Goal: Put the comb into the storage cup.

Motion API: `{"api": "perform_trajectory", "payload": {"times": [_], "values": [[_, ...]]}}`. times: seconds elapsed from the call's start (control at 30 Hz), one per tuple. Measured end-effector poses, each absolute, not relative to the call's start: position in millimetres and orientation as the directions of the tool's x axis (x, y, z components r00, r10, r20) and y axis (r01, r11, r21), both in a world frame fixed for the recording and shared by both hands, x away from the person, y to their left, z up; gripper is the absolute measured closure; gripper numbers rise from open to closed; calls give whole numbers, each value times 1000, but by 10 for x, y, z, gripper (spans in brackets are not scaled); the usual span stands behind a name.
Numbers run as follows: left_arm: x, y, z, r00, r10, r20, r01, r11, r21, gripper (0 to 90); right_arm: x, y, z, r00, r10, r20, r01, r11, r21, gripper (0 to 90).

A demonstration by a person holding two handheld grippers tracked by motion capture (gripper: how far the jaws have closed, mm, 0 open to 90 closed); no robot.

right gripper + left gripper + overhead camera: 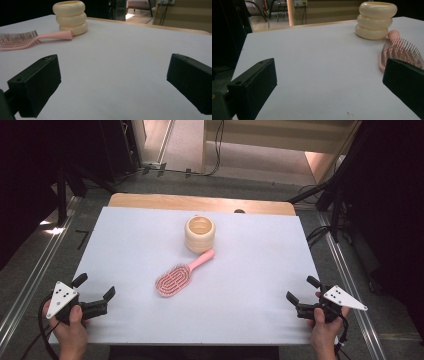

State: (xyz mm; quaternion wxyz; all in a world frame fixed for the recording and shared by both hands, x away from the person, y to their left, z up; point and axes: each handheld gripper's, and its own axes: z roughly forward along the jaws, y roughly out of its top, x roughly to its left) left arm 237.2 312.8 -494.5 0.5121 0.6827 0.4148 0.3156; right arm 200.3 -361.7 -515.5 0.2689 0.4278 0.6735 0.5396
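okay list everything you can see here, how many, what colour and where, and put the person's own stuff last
hairbrush: one, pink, middle of the table, bristles up, handle tip against the cup's base
ridged cup: one, cream, three stacked rings in shape, upright just beyond the hairbrush
table: one, white top with a wooden far edge, centre of the high view
floor cables: several, black, on the floor beyond and to the right of the table
left gripper: one, black with a grey plate, near left corner, jaws open and empty
right gripper: one, black with a grey plate, near right edge, jaws open and empty
hands: two, one holding each gripper, at the bottom edge
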Motion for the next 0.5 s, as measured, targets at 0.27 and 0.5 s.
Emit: {"api": "perform_trajectory", "payload": {"times": [0.27, 0.5], "values": [[2420, 3098, -4930, 477, 879, 16, 249, -153, 956, 0, 1979, -3558, -5098, -507, 859, 66, 283, 94, 954, 0], [2456, 3091, -4920, 494, 870, 9, 246, -150, 957, 0, 1969, -3472, -4973, -551, 832, 59, 291, 125, 948, 0]]}}
